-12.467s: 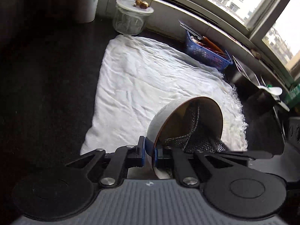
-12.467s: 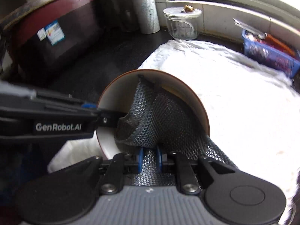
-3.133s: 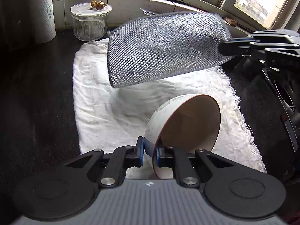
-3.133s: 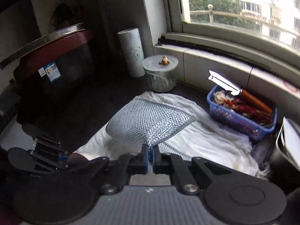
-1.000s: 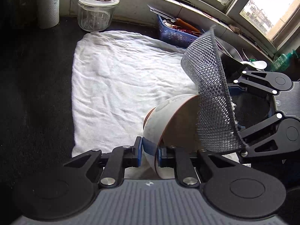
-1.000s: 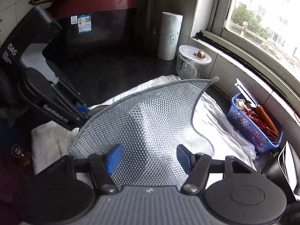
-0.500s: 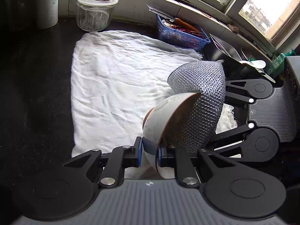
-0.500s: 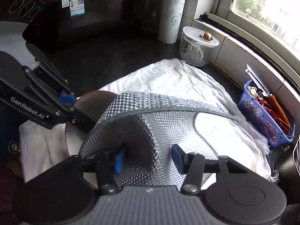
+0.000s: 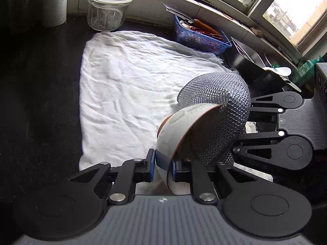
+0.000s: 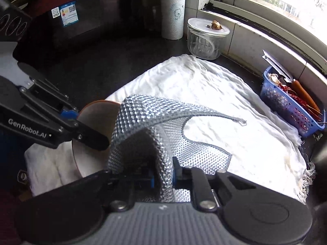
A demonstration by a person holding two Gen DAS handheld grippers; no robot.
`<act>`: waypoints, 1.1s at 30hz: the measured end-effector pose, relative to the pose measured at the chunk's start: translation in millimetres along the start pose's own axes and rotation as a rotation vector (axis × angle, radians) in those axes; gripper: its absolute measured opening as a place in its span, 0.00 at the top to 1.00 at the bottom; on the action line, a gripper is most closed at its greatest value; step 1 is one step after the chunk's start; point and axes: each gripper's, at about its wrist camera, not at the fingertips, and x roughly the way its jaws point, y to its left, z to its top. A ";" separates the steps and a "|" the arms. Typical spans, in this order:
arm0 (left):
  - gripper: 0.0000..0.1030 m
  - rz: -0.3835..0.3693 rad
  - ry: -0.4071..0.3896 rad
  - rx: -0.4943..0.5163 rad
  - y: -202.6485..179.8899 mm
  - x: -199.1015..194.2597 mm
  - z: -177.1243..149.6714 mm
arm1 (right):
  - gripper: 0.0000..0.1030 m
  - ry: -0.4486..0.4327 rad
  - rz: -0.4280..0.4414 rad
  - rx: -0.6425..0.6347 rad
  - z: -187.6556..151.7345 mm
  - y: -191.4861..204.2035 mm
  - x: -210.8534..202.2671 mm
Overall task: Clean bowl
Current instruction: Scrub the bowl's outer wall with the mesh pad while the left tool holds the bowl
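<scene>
My left gripper [image 9: 162,168] is shut on the rim of a bowl [image 9: 175,128], white outside and brown inside, held tilted on its side above a white towel [image 9: 126,85]. A silver mesh scrubbing cloth [image 9: 220,102] drapes over the bowl's upper rim and across its opening. My right gripper [image 10: 163,175] is shut on a fold of that mesh cloth [image 10: 155,122], right of the bowl [image 10: 96,120]. The left gripper's fingers [image 10: 81,130] show on the bowl in the right wrist view.
The white towel [image 10: 214,94] lies on a dark counter [image 9: 40,81]. Behind it stand a lidded glass jar [image 9: 106,12], a paper towel roll [image 10: 172,12] and a blue basket [image 9: 200,38] with a knife. Dark trays and a white spoon [image 9: 282,71] sit at the right.
The right gripper was open with the mesh cloth loose between its fingers; it has now closed on a fold of it. The cloth has settled over the bowl's rim. The left gripper stays still.
</scene>
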 end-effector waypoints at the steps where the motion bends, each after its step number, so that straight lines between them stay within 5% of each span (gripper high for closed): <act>1: 0.86 0.000 -0.001 0.002 -0.5 -0.3 0.1 | 0.82 -0.004 0.001 0.008 1.1 -0.6 -1.0; 12: 0.90 0.114 -0.053 0.222 -26.5 -8.4 3.1 | 0.92 0.026 -0.050 -0.053 7.2 5.7 -2.9; 17: 0.90 0.021 -0.072 -0.120 14.3 -7.8 1.8 | 0.93 0.003 -0.056 0.000 9.8 0.5 -3.8; 24: 0.90 -0.102 -0.056 -0.564 61.0 1.3 -29.5 | 0.88 0.014 0.059 0.326 -6.7 -13.0 13.7; 27: 0.90 -0.154 -0.017 -0.675 71.9 9.3 -42.0 | 0.88 0.000 0.102 0.432 -13.0 -11.8 20.3; 30: 0.91 -0.075 0.006 -0.467 53.7 8.3 -30.4 | 0.90 -0.010 0.105 0.434 -11.0 -11.2 19.2; 33: 0.90 0.114 -0.028 -0.072 10.2 0.2 -16.8 | 0.91 0.002 0.070 0.312 -2.4 -0.4 13.6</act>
